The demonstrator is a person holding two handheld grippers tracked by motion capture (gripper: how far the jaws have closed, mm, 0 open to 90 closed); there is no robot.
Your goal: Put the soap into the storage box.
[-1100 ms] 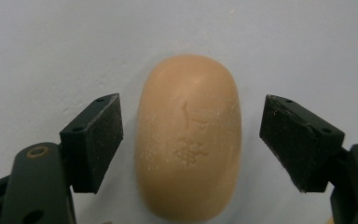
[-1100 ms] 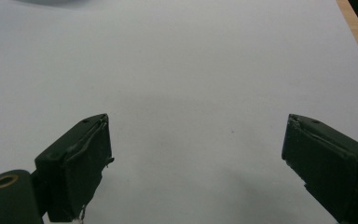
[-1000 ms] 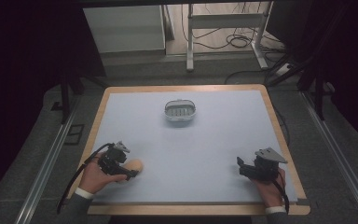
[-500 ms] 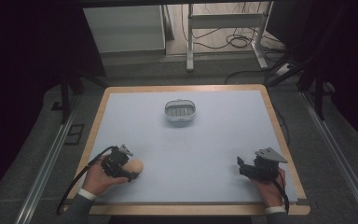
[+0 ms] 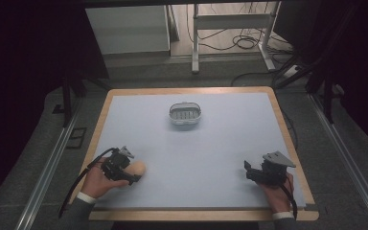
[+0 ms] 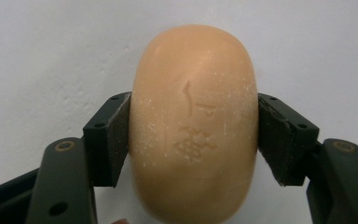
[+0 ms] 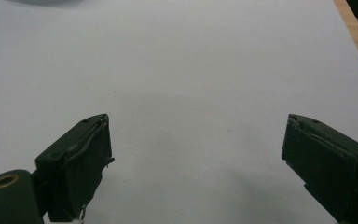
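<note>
Left tongs (image 6: 193,135): my jaws are clamped on the soap (image 6: 195,123), one pad on each long side, about at its middle.
Soap: a tan oval bar with a mark stamped in its top face; it sticks out ahead of my left tongs, low over the bench (image 5: 211,143) near its front left corner.
Right tongs (image 7: 196,163): jaws spread wide with nothing between them, resting over bare bench at the front right, well apart from my left tongs.
Dish (image 5: 185,115): a small grey slotted dish far ahead of both tongs, near the middle of the bench's far side.
Handling: I judge the bar stiff and fairly light, but smooth and rounded, so it could squirt out if I squeeze off-centre.
Hold: I would keep the pads square on the flattest part of the sides, never near the tapered ends.
Likely goal: perhaps the dish, though I cannot be sure.
</note>
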